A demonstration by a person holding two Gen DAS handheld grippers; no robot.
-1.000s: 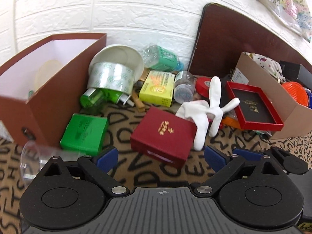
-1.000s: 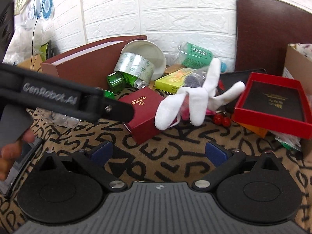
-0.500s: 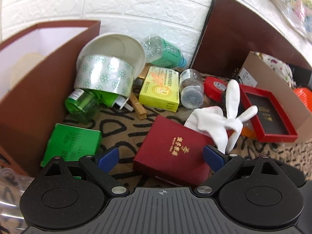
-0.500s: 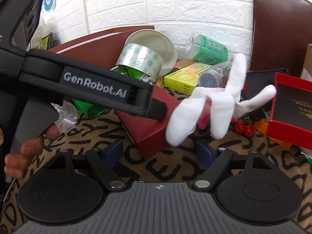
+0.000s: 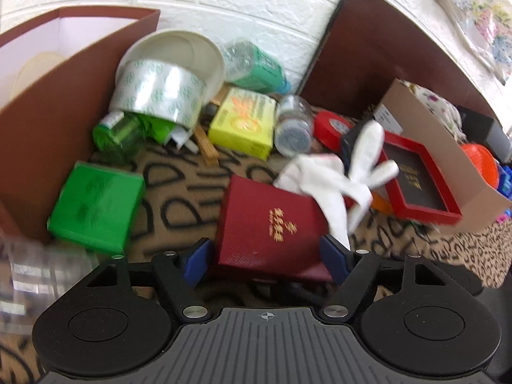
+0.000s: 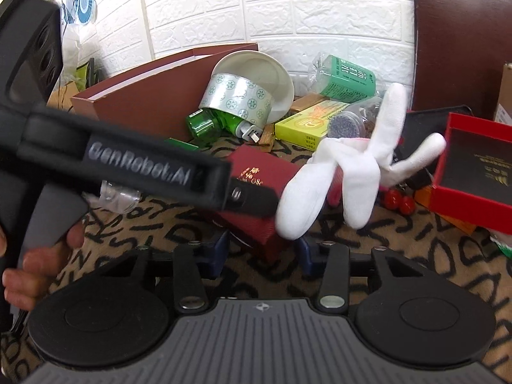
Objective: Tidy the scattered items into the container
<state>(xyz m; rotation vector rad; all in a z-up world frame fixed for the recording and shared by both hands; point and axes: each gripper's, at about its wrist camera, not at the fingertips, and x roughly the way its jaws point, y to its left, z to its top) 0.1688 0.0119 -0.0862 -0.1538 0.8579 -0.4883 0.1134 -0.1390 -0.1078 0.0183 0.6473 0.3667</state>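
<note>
Left gripper (image 5: 267, 257): jaws closing around the dark red box (image 5: 272, 227), which sits square between them; pads right at its side edges, firm contact can't be told. Right gripper (image 6: 260, 252): jaws closing too, near corner of the same box (image 6: 256, 192) between them, not gripped. White glove (image 5: 339, 179) lies just beyond the left gripper, draped on the box's far right corner. Green box (image 5: 96, 204) off to the left, brown container (image 5: 48, 112) further left behind it. Box looks rigid, light cardboard, textured skin, so not slippery; side-to-side pinch should hold. Glove is soft and may drag along or slide off when lifted.
</note>
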